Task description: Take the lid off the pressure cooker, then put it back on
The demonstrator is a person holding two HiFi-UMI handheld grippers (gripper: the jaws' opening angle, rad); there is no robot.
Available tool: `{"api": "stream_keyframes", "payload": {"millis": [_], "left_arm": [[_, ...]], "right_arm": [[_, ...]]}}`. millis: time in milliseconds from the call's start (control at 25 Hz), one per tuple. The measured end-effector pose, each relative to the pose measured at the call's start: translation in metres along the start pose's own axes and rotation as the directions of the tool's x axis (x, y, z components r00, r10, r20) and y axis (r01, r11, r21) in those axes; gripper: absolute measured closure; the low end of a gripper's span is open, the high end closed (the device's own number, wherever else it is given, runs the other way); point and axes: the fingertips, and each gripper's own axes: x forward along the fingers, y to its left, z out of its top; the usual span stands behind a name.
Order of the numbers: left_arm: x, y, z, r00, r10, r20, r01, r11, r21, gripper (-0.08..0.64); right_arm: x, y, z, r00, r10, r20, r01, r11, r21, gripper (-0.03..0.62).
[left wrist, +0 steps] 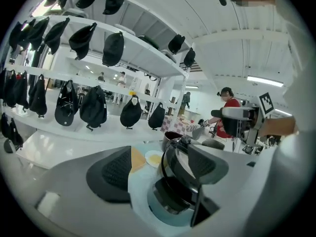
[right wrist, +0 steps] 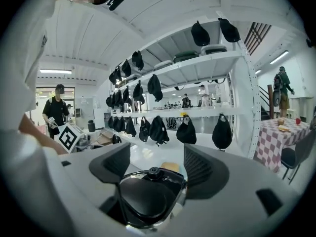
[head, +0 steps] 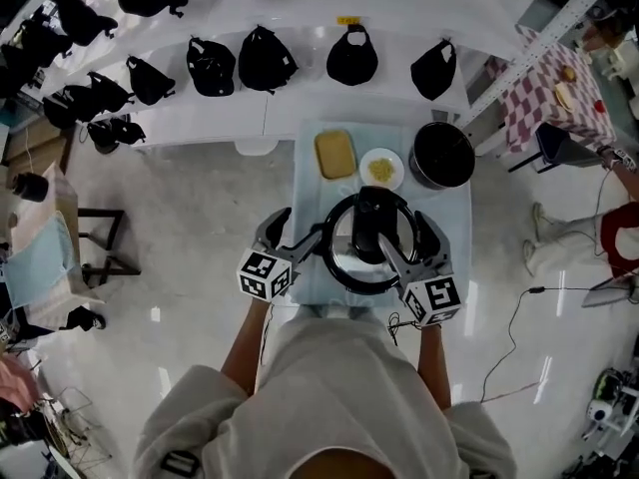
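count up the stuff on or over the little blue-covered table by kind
pot: 1
lid: 1
plate with yellow food: 1
yellow block: 1
total: 4

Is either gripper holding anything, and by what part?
Cannot tell: the right gripper straddles the lid; the left gripper is open beside it.

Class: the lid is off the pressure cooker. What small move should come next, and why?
Probably shut the right gripper on the lid by its handle: its jaws stand open astride it, and the lid is off the pot, which stands open farther right.
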Motion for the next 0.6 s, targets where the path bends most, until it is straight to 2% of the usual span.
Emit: {"api": "stream_keyframes", "payload": {"millis": [120, 400, 480, 600], "left_arm": [[-0.004, -0.001, -0.012, 1.0, 0.025, -0.016, -0.026, 0.999, -0.037, 0.204], [-0.009, 0.005, -0.029, 0.996, 0.089, 0.016, -0.083, 0.972, -0.22, 0.204], [-0.01, 0.006, -0.034, 0.995, 0.089, 0.042, -0.072, 0.948, -0.31, 0.204], [-0.008, 0.004, -0.042, 0.992, 0.076, 0.104, -0.018, 0.881, -0.473, 0.204]], "right_arm": [[0.008, 0.006, -0.003, 0.998, 0.065, -0.011, -0.065, 0.998, -0.008, 0.268], [0.014, 0.009, -0.01, 0.986, 0.162, -0.032, -0.163, 0.986, -0.018, 0.268], [0.013, 0.006, -0.009, 0.984, 0.177, -0.033, -0.177, 0.984, -0.024, 0.268], [0.01, 0.002, -0.01, 0.983, 0.183, -0.031, -0.184, 0.983, -0.022, 0.268]]}}
